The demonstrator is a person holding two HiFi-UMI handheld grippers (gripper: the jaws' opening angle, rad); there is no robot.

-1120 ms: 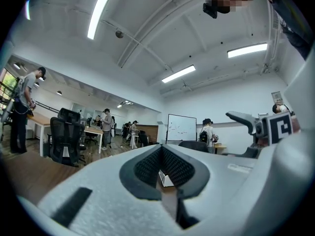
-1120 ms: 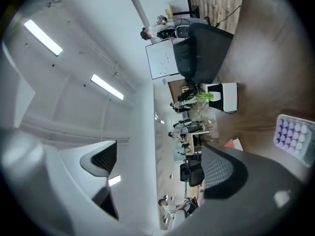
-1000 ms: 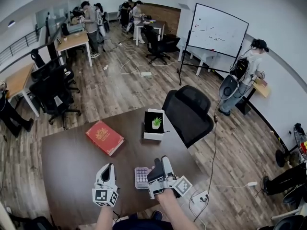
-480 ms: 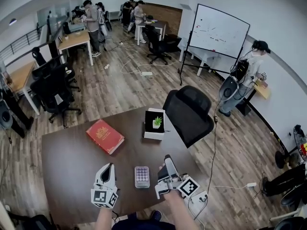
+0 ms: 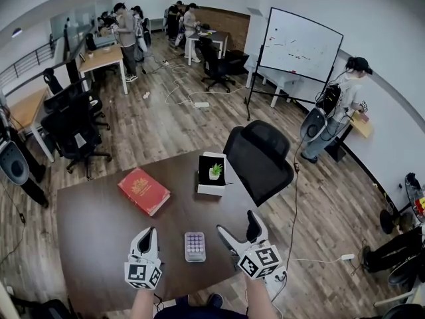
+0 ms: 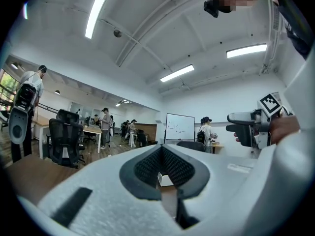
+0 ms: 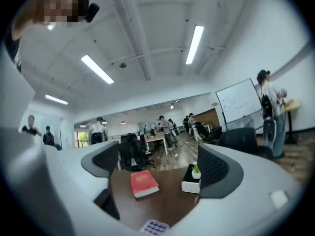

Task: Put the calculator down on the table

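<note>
Lilac-keyed calculator (image 5: 194, 246) is lying flat on the brown desk (image 5: 93, 224) between 2 claws: the right claw (image 5: 237, 223) is gaping wide and empty (the left claw (image 5: 149, 233) is sitting closed).

left claw (image 5: 149, 232): jaws together; tips pointing forward | right claw (image 5: 238, 227): jaws wide apart; tips forward

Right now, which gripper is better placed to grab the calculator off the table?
Probably the right. The right gripper has its jaws apart and empty, with the calculator showing just below them in its view. The left gripper is also beside it, but its jaws are together.
</note>
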